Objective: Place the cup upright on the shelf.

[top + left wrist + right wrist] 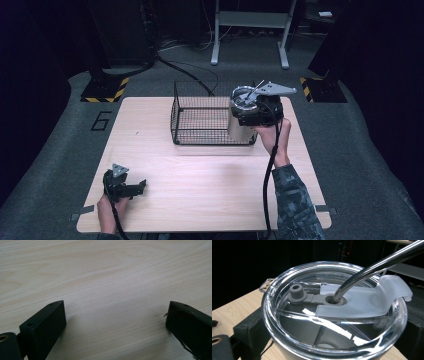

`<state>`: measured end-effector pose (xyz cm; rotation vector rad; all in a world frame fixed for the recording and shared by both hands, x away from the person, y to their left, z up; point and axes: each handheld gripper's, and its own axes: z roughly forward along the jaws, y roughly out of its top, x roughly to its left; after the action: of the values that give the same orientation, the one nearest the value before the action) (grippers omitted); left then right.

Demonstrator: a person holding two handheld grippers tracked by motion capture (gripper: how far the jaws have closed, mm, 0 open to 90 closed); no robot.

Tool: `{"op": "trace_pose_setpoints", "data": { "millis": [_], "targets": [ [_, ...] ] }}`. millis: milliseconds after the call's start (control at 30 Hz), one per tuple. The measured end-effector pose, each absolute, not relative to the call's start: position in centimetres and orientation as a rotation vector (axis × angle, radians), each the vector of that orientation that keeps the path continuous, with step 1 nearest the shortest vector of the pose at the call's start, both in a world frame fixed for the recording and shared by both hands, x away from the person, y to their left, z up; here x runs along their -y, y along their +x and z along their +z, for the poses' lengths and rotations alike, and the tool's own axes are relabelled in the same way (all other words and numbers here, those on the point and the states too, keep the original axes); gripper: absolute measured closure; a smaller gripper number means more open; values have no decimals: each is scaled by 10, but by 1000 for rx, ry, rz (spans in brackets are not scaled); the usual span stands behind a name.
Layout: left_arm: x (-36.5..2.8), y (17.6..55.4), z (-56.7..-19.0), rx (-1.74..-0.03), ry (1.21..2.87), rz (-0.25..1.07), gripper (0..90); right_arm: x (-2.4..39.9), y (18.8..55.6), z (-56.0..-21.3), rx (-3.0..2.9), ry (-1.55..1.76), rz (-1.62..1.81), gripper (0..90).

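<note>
Right hand-held gripper [245, 112], arm outstretched, clamps the tumbler [240, 122] above the basket [200, 120].

A dark numeral 6 [101, 120] is marked on the grey floor [60, 150] just left of the table's far left corner; nothing else is readable

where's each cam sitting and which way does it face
High view: above the person's side, facing forward and down on the table, wire basket and both forearms.
Left gripper view: rides the left gripper, facing bare tabletop between its open jaws.
Right gripper view: rides the right gripper, facing the clear lid of the tumbler and its metal straw, jaws on either side of the tumbler.
Shared: the high view and the right gripper view both show the tumbler.
</note>
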<state>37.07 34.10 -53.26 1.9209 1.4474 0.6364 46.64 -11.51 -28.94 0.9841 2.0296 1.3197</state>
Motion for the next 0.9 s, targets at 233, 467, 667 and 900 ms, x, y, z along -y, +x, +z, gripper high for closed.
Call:
{"op": "trace_pose_setpoints", "data": {
  "millis": [233,467,667,900],
  "targets": [
    [-341,371,-533,-1447,1922,637,29,110,477,-282,-2018,991,1317,38],
    [-341,371,-533,-1447,1922,637,29,105,487,-277,-2011,993,1310,38],
    [-341,371,-533,-1447,1921,636,29,97,500,-274,-2006,1002,1301,38],
    [-341,371,-533,-1447,1922,637,30,90,514,-274,-1997,1035,1289,38]
  ]
}}
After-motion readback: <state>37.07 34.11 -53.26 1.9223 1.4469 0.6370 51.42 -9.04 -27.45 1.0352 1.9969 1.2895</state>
